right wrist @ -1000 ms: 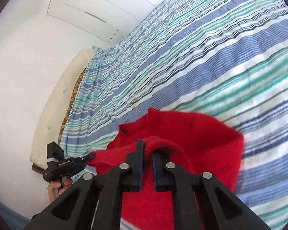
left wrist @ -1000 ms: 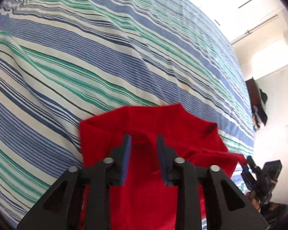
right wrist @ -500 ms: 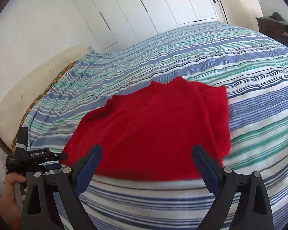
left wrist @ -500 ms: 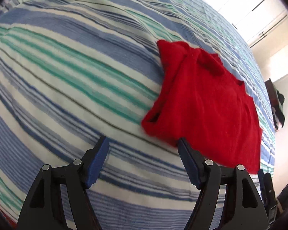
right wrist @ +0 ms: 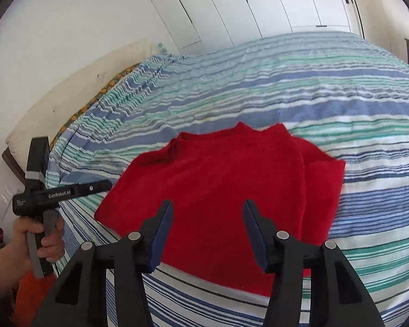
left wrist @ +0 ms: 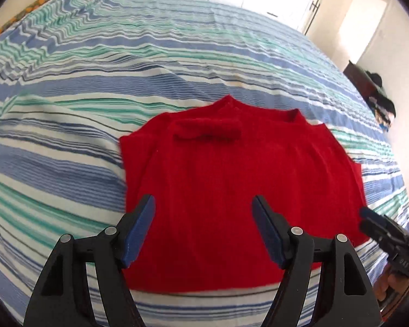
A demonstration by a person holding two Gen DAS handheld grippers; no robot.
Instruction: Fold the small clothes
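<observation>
White wardrobe doors (right wrist: 259,13) and pale walls frame a wide bed whose cover (left wrist: 122,62) carries bands of blue, green and white, gently rumpled so the stripes waver. At the far left, a cream headboard or pillow (right wrist: 54,109) edges the bed.

On this cover lies a small red sweater (left wrist: 231,179), a soft, fuzzy knit with a round neckline at its far end. It rests flat near the edge of the bed closest to the person, likely so both tools can reach it. One sleeve cuff (left wrist: 207,132) lies folded across the chest just below the collar, and the right side seems tucked over in a lengthwise panel, so the folding looks partly done and the garment roughly rectangular.

Two black hand-held grippers with dark blue pads hover over the near hem. The left gripper (left wrist: 204,215) has its jaws wide apart, nothing between them, above the sweater's lower half. The right gripper (right wrist: 208,218) has its jaws apart too, but closing; they hold nothing, and the red knit shows below the gap. In the right wrist view a bare hand (right wrist: 38,234) grips the handle of the left tool beside the bed. Both tools point down at the hem, probably to pinch it for a fold upward.

Knit this thick should bend in soft, rounded creases rather than sharp ones.
</observation>
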